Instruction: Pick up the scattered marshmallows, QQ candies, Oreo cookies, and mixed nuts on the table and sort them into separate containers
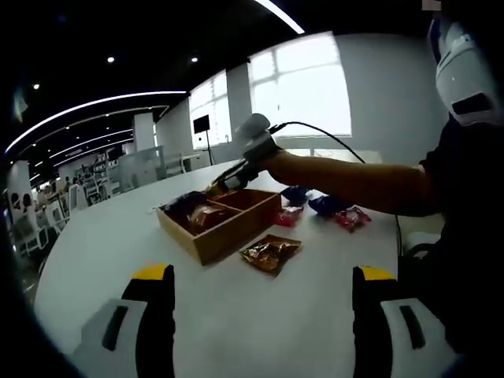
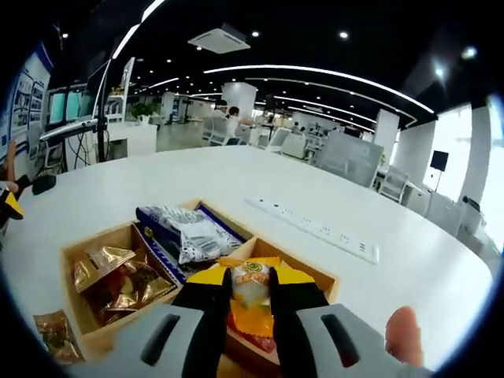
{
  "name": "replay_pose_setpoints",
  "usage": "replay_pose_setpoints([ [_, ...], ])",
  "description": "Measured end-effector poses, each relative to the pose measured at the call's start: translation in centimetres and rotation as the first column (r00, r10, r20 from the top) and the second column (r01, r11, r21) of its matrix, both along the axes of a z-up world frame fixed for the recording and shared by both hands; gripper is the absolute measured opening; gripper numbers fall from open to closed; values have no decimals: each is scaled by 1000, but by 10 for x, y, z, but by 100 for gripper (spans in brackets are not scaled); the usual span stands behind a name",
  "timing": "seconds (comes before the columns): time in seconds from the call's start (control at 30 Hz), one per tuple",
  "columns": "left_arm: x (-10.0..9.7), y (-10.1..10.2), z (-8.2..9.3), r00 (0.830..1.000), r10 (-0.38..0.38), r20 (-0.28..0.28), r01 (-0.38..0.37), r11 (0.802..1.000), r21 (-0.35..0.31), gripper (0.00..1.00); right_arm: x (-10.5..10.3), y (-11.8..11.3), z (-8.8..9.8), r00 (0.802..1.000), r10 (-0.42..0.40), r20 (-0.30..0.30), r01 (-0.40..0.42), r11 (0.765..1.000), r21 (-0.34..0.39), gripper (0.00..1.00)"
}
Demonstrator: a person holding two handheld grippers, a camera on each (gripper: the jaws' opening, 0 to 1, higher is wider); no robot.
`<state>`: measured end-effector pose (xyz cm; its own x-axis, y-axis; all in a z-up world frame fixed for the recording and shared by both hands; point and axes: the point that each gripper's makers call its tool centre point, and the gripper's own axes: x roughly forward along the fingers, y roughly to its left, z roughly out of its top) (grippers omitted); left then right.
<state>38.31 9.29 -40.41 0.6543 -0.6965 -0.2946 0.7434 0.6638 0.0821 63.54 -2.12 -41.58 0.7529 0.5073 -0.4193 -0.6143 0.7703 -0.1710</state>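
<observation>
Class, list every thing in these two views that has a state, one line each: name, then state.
Right hand-held gripper: shut on the yellow snack packet, above the wooden box.
Left hand-held gripper: open, holding nothing.
Wooden box: open-topped, compartments partly filled.
Brown snack packet: lying on the table, outside the box.
</observation>
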Motion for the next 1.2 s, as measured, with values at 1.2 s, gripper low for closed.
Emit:
replay_pose_setpoints([
  [1.2, -2, 1, -5, 1000, 3, -13, -3, 1000, -7, 97, 25, 0, -10, 999, -34, -14, 34, 999, 34, 19],
])
